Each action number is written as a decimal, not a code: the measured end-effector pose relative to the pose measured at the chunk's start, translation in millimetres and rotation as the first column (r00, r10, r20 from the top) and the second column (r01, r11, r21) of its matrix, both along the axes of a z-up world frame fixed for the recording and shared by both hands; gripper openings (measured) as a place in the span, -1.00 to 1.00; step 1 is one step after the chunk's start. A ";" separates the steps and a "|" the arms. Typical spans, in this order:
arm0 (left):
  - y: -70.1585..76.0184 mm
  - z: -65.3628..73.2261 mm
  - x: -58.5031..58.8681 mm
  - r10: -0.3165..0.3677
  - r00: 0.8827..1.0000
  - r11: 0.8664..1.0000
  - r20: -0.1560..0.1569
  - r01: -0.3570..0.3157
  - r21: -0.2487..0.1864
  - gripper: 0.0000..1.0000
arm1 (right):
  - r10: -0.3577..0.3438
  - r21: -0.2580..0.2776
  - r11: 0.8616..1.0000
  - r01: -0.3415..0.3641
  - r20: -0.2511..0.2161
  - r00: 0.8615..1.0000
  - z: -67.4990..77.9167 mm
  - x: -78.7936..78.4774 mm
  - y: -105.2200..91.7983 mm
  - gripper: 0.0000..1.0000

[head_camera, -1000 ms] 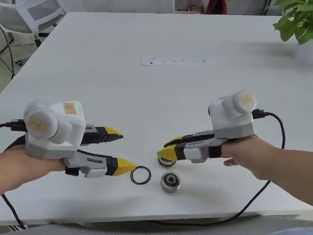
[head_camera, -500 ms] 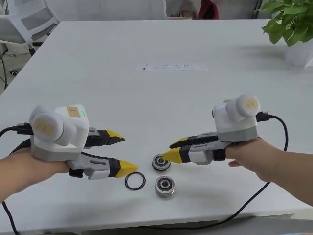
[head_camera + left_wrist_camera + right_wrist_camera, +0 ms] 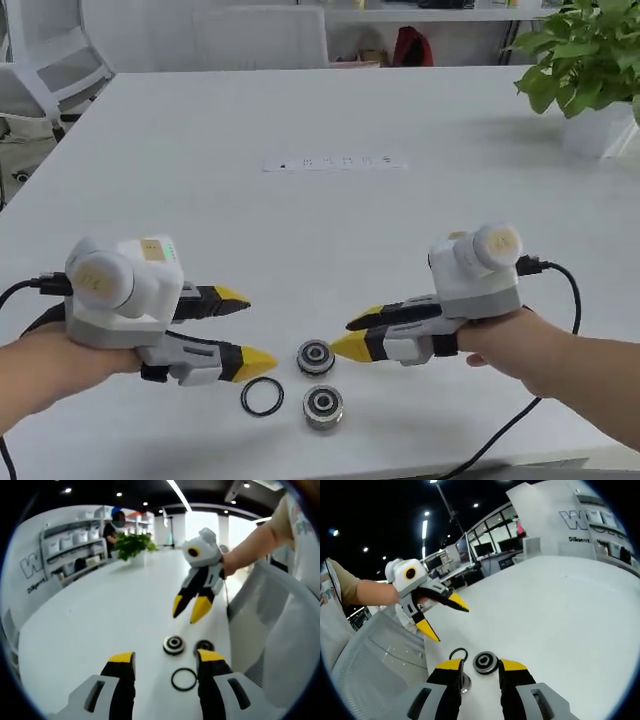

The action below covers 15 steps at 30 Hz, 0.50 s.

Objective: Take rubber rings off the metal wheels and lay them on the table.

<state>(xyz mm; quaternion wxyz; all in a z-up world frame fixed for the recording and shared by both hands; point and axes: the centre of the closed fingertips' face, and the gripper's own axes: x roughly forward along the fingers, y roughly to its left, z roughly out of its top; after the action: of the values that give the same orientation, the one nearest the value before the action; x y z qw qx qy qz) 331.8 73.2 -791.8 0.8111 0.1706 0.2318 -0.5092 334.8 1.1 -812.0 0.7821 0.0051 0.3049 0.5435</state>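
Two small metal wheels lie near the table's front edge. The farther wheel [image 3: 315, 357] [image 3: 174, 645] [image 3: 485, 662] has a dark outer band. The nearer wheel [image 3: 323, 406] [image 3: 204, 646] shows a grey rim. A loose black rubber ring [image 3: 262, 397] [image 3: 184, 679] [image 3: 458, 654] lies flat just left of them. My left gripper [image 3: 248, 328] [image 3: 165, 659] hovers left of the ring, open and holding nothing. From the right, my right gripper [image 3: 342, 337] [image 3: 481, 665] points at the farther wheel, open, with its tips just short of it.
A white socket strip [image 3: 335, 162] lies mid-table. A potted plant [image 3: 585, 50] stands at the far right corner and a white chair [image 3: 45, 50] at the far left. The right gripper's black cable [image 3: 515, 420] runs over the front edge.
The right gripper's tips, which were over the farther wheel, have drawn back to its right. The left gripper, ring and wheels keep their places; the head camera has shifted.
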 end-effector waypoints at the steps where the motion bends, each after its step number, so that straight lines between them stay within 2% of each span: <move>1: 0.0 0.2 0.4 0.000 1.000 1.000 0.001 0.000 0.002 -0.01 | 0.000 0.000 1.000 0.000 0.000 1.000 0.2 0.3 -0.8 -0.46; 15: -6.3 -3.3 3.6 0.001 1.000 1.000 -0.008 -0.001 -0.001 -0.04 | 0.010 -0.011 1.000 -0.010 0.029 1.000 -8.1 2.0 -6.2 -0.41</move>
<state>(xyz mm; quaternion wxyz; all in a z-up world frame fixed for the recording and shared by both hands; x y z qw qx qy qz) 335.3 66.9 -795.2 0.8105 0.1680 0.2350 -0.5095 336.8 -5.1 -820.1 0.7837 -0.0084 0.2963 0.5458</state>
